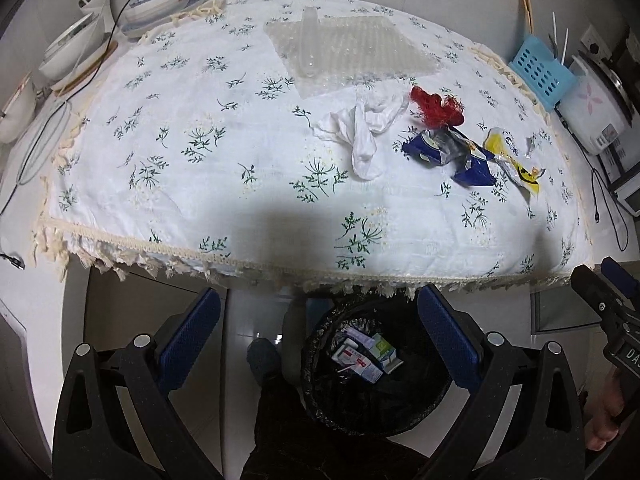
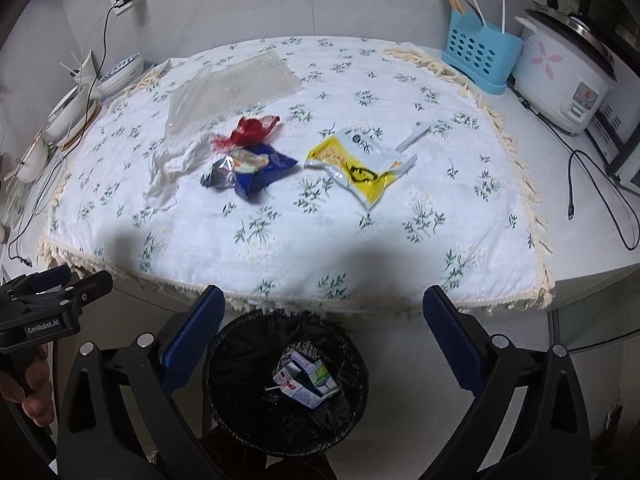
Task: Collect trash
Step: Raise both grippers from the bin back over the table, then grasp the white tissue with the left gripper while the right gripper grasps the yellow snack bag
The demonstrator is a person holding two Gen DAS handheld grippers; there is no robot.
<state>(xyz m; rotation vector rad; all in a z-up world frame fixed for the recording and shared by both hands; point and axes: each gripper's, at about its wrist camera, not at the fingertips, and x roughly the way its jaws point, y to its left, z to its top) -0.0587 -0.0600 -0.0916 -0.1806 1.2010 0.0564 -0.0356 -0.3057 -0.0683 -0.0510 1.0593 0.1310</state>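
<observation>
Trash lies on a floral tablecloth (image 1: 200,184): a crumpled white tissue (image 1: 364,128), a red mesh scrap (image 1: 436,108), a blue snack wrapper (image 1: 452,152), a yellow-and-white wrapper (image 1: 512,160) and a clear bubble-wrap sheet (image 1: 352,48). They also show in the right wrist view: tissue (image 2: 172,168), red scrap (image 2: 248,130), blue wrapper (image 2: 252,172), yellow wrapper (image 2: 360,164), bubble wrap (image 2: 232,84). A black-lined bin (image 1: 376,368) (image 2: 286,384) below the table edge holds small cartons. My left gripper (image 1: 318,320) and right gripper (image 2: 320,324) are open and empty above the bin.
Bowls (image 1: 160,4) and cables (image 1: 36,140) sit at the table's left. A blue utensil basket (image 2: 480,56) and a white rice cooker (image 2: 564,76) stand at the right. A small white stick (image 2: 412,136) lies near the yellow wrapper.
</observation>
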